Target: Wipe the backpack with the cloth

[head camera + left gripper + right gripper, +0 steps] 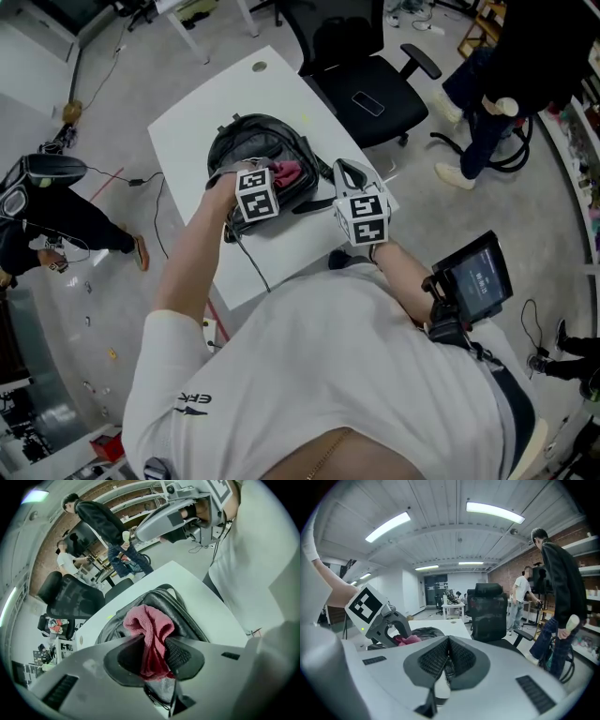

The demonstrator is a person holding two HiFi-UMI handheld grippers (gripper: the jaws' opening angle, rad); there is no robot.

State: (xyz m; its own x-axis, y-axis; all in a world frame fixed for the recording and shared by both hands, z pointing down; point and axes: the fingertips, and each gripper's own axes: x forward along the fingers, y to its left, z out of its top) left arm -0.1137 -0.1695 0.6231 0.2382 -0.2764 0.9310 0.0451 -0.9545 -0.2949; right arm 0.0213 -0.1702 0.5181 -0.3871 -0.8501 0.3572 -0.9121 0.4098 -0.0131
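A black backpack lies open on the white table. My left gripper hangs over its near side, shut on a bunched pink cloth. In the left gripper view the cloth stands up between the pads of that gripper, with the backpack right behind it. My right gripper is at the backpack's right edge. Its jaws are closed on a thin black backpack strap. From there I see the left gripper, the cloth and the backpack.
A black office chair stands behind the table's far right corner, with a person standing beside it. A black cable runs off the table's near edge. Another person is on the floor at the left.
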